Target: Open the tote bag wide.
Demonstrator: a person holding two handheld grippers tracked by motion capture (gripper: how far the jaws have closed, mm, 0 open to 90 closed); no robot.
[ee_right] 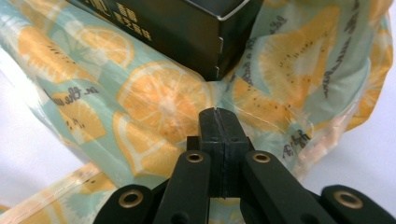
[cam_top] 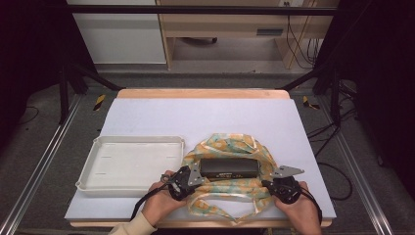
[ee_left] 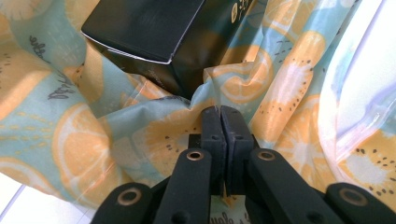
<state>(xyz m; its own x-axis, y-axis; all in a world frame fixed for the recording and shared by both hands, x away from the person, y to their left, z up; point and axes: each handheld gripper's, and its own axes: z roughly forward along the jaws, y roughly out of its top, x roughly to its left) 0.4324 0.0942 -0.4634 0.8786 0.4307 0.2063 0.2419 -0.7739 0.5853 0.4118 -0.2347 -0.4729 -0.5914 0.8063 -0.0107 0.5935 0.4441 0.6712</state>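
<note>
A long black box [cam_top: 229,167] lies on a crinkly bag printed with orange slices on teal [cam_top: 230,144], near the front of the table. My left gripper [cam_top: 200,179] is at the box's left end and my right gripper [cam_top: 270,182] at its right end. In the left gripper view the jaws [ee_left: 219,111] are pressed together on a fold of the bag [ee_left: 163,135] just below a corner of the box [ee_left: 144,32]. In the right gripper view the jaws [ee_right: 217,113] are likewise pinched on the bag [ee_right: 163,98] under the box [ee_right: 187,28].
An empty white tray [cam_top: 137,139] sits left of the bag, close to my left hand. A pale mat [cam_top: 205,115] covers the table, with bare room behind the bag. The bag's loose handles trail toward the front edge [cam_top: 230,210].
</note>
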